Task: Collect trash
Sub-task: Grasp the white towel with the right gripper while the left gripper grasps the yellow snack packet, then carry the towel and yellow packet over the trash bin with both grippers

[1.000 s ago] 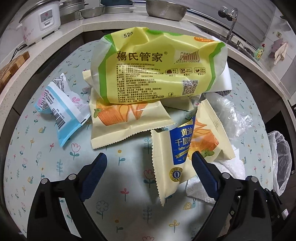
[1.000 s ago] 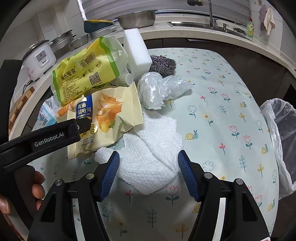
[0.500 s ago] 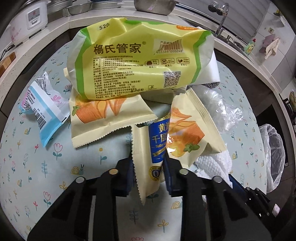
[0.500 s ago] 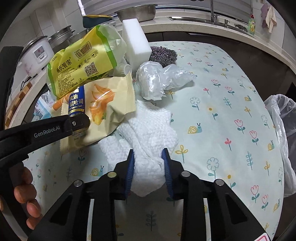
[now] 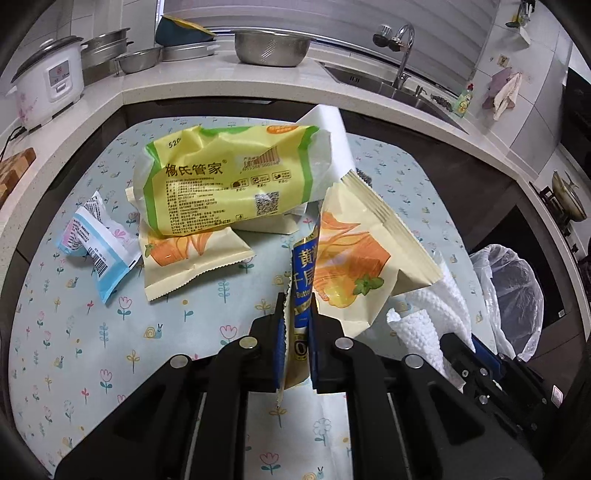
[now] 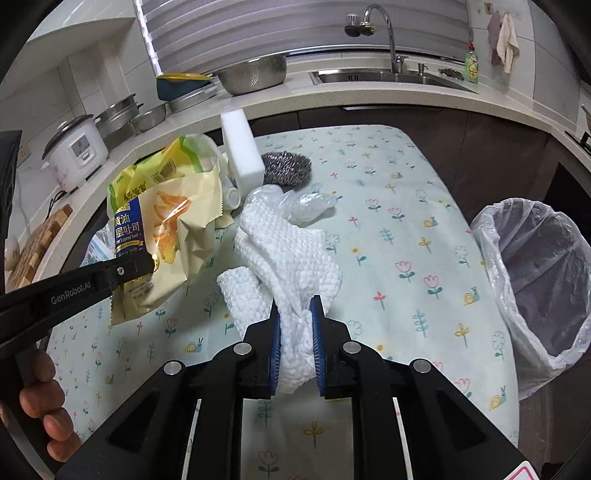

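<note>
The left tool (image 5: pixel 295 325), jaws closing, pinches a toast wrapper (image 5: pixel 354 258) at frame centre; the right tool (image 6: pixel 295 325) is clenched on a paper towel (image 6: pixel 291 258); on the tabletop (image 5: pixel 110 350) beyond, a yellow bag (image 5: pixel 229 184) upper centre; bin bag (image 6: pixel 535 273) at right.

light: even, soft indoor | shadows: faint | focus: sharp | edges: strong fisheye bending, dark corner vignette

Kitchen | pale L-shaped counter (image 6: pixel 369 98) along white-tiled wall (image 6: pixel 92 74) | steel sink (image 6: pixel 388 78) under chrome faucet (image 6: pixel 384 33) | slatted blind (image 6: pixel 240 33) | dark cabinets (image 6: pixel 424 136) below
</note>
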### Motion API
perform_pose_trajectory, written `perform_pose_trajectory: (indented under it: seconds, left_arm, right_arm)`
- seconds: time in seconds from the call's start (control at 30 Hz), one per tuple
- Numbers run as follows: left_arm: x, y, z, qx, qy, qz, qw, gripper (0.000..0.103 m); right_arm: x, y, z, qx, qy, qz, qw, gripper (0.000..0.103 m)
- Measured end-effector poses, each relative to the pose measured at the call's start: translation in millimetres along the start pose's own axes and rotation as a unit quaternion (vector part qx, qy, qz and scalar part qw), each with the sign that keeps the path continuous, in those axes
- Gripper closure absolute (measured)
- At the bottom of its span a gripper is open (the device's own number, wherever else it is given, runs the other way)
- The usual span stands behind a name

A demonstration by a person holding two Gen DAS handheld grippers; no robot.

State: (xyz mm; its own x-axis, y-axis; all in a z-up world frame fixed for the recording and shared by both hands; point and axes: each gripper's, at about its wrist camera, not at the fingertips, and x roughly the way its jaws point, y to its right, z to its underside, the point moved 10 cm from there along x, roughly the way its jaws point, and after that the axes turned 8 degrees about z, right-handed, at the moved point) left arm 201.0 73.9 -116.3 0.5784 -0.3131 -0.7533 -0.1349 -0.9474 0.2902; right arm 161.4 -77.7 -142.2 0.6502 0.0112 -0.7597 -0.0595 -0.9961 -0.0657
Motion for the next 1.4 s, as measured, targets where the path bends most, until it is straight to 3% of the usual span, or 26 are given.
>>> perform_pose_trajectory:
  seconds: [0.37,0.73,1.03,1.4]
  left_arm:
    - [-11.6,67.9,-1.9,0.054,0.011,0.025,0.9982,0.094]
    - [-3.1,152.8,7.9,0.115,0.004,0.062,0.9914,0.094]
    - [13.5,227.9,22.5,0.166,-0.017,0.100,0.9808,0.093]
    - [48.5,301.5,37.1,0.211,-0.051,0.141,0.9660,0.093]
  right_arm:
    - [-52.0,68.3,-24.4,0.054,0.059,0.029,0.996,0.089]
    - [-81.7,151.6,-21.6,0.111,0.084,0.075,0.987,0.089]
    - [-100.3,219.5,-13.8,0.159,0.096,0.119,0.975,0.089]
    - [-108.7,272.5,-2.4,0.197,0.097,0.154,0.963,0.089]
